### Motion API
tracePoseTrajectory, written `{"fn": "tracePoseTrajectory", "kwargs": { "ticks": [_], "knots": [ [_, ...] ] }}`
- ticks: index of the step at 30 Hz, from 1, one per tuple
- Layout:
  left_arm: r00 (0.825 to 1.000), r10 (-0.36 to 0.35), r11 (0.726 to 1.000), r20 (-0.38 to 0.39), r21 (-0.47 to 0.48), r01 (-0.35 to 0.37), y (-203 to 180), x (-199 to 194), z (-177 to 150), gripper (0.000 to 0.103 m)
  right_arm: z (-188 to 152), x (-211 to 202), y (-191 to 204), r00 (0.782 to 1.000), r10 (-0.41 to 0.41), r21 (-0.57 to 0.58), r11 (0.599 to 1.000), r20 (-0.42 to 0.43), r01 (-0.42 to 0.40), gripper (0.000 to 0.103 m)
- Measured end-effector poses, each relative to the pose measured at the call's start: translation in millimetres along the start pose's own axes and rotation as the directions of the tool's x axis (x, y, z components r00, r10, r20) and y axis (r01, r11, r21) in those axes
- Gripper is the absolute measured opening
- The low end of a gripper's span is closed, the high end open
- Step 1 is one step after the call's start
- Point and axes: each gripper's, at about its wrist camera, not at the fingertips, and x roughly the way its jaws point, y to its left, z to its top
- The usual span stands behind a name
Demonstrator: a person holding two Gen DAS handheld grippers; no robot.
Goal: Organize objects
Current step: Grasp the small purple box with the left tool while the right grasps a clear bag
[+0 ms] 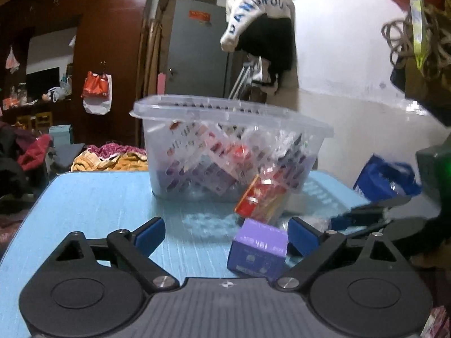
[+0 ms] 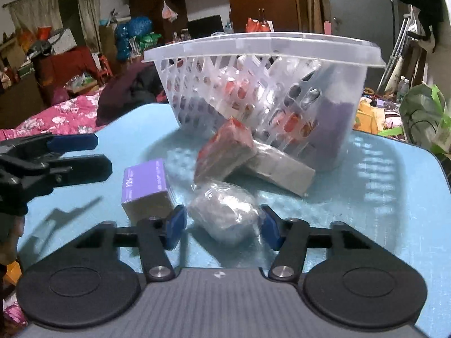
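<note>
The left gripper [image 1: 227, 232] gapes wide around the purple box [image 1: 258, 249], untouched. Only the right view shows the right gripper [image 2: 222, 226] narrowly flanking the clear packet [image 2: 224, 215] near the basket [image 2: 265, 48]; contact unclear.

Beyond the left claw [image 1: 225, 232], the basket [image 1: 197, 112] walls blur what lies inside; only red and purple patches show. The purple box [image 1: 258, 249] between its pads has print too smeared to read. Between the right claw [image 2: 222, 225] pads, the clear-wrapped bundle [image 2: 222, 214] hides its contents, and whether the pads touch it is unclear.
</note>
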Motion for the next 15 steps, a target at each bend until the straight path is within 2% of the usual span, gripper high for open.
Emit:
{"fn": "tracePoseTrajectory", "kwargs": {
  "ticks": [2,7,12,13,15],
  "knots": [
    [1.0,-0.005,1.0,-0.012,0.025,0.006,-7,-1,-7,0.096,-7,-9,-4,1.0,-0.007,0.027,1.0,0.019,0.006,0.054],
    [0.998,-0.026,0.996,-0.063,0.083,0.032,-24,12,-12,0.096,-19,-36,-21,0.991,-0.02,0.11,0.994,0.134,0.005,0.054],
    [0.995,-0.008,0.992,-0.098,0.121,0.02,-35,23,-14,0.096,-17,-39,-21,0.983,-0.056,0.125,0.992,0.176,0.035,0.054],
    [0.995,-0.002,0.993,-0.096,0.119,0.013,-36,23,-14,0.095,-16,-39,-21,0.982,-0.063,0.127,0.991,0.177,0.041,0.054],
    [0.994,-0.011,0.995,-0.107,0.101,0.022,-34,24,-15,0.075,-14,-38,-22,0.982,-0.065,0.129,0.991,0.18,0.042,0.054]
  ]
}}
